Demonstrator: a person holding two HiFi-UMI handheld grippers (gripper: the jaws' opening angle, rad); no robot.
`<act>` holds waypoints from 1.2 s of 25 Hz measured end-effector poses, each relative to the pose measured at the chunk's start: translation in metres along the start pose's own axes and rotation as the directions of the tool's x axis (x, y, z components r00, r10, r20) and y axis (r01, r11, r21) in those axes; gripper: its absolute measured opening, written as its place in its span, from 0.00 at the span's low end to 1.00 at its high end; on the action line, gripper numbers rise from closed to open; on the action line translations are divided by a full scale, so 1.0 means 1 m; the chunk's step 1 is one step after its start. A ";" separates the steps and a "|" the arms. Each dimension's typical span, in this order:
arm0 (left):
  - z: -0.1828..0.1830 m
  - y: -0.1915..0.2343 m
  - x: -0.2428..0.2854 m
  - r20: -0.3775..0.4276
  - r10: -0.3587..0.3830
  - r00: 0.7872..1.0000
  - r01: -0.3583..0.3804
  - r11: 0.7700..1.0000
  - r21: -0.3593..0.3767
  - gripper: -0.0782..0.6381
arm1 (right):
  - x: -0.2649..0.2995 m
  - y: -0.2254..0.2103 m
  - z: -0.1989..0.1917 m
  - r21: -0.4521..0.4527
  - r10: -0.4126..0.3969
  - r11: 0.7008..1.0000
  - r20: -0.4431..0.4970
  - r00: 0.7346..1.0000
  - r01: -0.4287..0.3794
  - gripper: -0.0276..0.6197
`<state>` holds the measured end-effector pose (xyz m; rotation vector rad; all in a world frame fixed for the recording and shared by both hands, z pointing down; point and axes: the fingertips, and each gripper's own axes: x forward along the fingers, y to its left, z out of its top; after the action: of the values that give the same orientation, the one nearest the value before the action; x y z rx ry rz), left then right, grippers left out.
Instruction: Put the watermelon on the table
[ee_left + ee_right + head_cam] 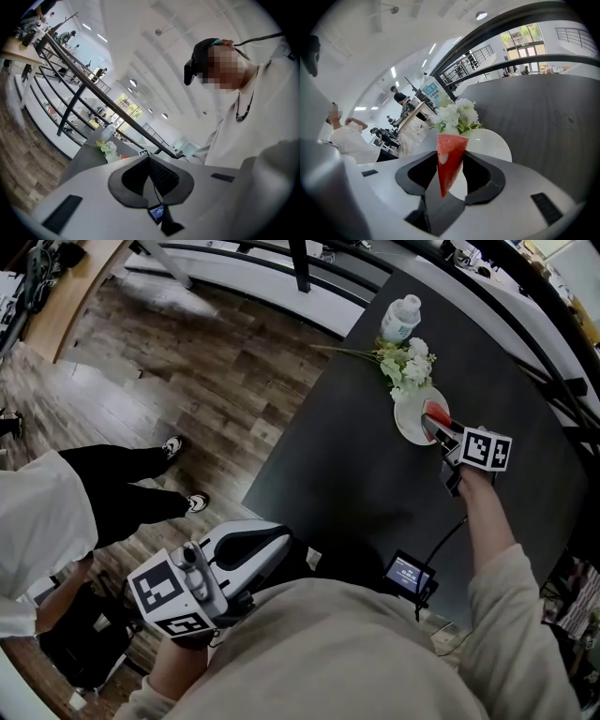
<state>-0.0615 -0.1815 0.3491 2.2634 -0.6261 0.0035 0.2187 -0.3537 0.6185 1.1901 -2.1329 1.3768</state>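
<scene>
watermelon (451, 147): red wedge clamped in right gripper (450, 161) at white plate (494, 143); left gripper (149, 161) closed, empty.

— Where do we find the table (375, 484)?
— Ahead and to our right, with the floor (234, 362) along its left side. The bottle (401, 319) is farthest from us, the flowers (408, 360) lie just before it, and the plate (405, 420) is just nearer, beside the flowers.
— And the watermelon (449, 159)?
— We hold it between the right gripper (450, 176) jaws, over the plate's right side. Our left gripper (151, 180) is low at our left, off the table, jaws together on nothing. A small screen (410, 575) sits by the table's near edge, and a person (56, 512) stands on the floor to our left.
</scene>
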 end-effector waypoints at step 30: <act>-0.007 -0.001 -0.007 -0.016 0.009 1.000 -0.009 1.000 0.002 0.11 | 0.032 -0.020 -0.010 -0.158 -0.170 0.976 -0.125 0.977 0.150 0.33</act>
<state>-0.0654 -0.1731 0.3516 2.2603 -0.6286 0.0266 0.2139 -0.3632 0.6564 1.1472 -1.9599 1.1742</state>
